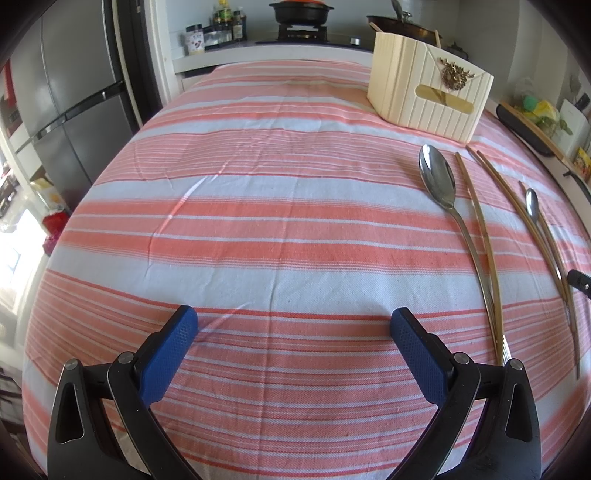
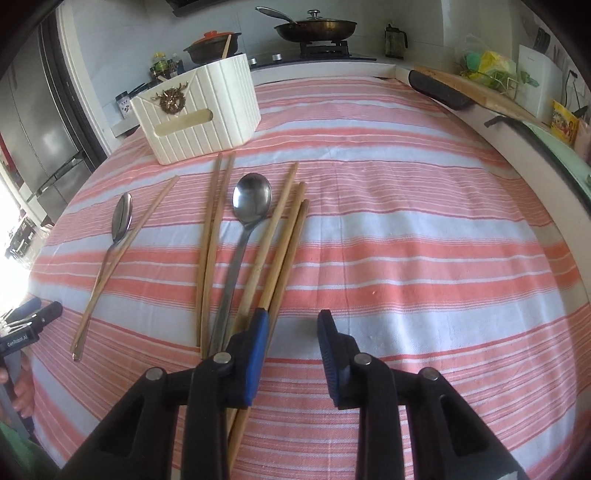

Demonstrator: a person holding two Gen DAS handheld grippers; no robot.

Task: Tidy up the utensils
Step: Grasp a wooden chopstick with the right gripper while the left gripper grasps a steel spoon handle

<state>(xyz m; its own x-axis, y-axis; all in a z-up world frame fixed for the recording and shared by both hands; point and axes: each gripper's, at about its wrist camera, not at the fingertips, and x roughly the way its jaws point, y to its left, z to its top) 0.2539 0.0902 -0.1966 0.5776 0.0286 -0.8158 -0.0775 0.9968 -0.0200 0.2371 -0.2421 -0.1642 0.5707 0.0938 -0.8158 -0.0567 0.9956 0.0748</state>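
Note:
On the striped cloth lie a large metal spoon (image 2: pixel 252 199) (image 1: pixel 437 181), a smaller spoon (image 2: pixel 123 216) (image 1: pixel 532 203) and several wooden chopsticks (image 2: pixel 284 236) (image 1: pixel 480 229), all pointing towards a cream ribbed utensil holder (image 2: pixel 199 114) (image 1: pixel 428 99) at the back. My right gripper (image 2: pixel 291 319) hovers at the near ends of the chopsticks. Its jaws stand apart over bare cloth, and its left finger (image 2: pixel 258 332) covers the chopstick ends. My left gripper (image 1: pixel 294 317) is wide open over bare cloth, left of the utensils.
Behind the table runs a counter with a stove, a lidded pan (image 2: pixel 314 27) and a clay pot (image 2: pixel 212 46). A grey fridge (image 1: pixel 74 110) stands at the left. A wooden board (image 2: pixel 476 92) and packets line the right edge. A hand holds the left gripper (image 2: pixel 33 317).

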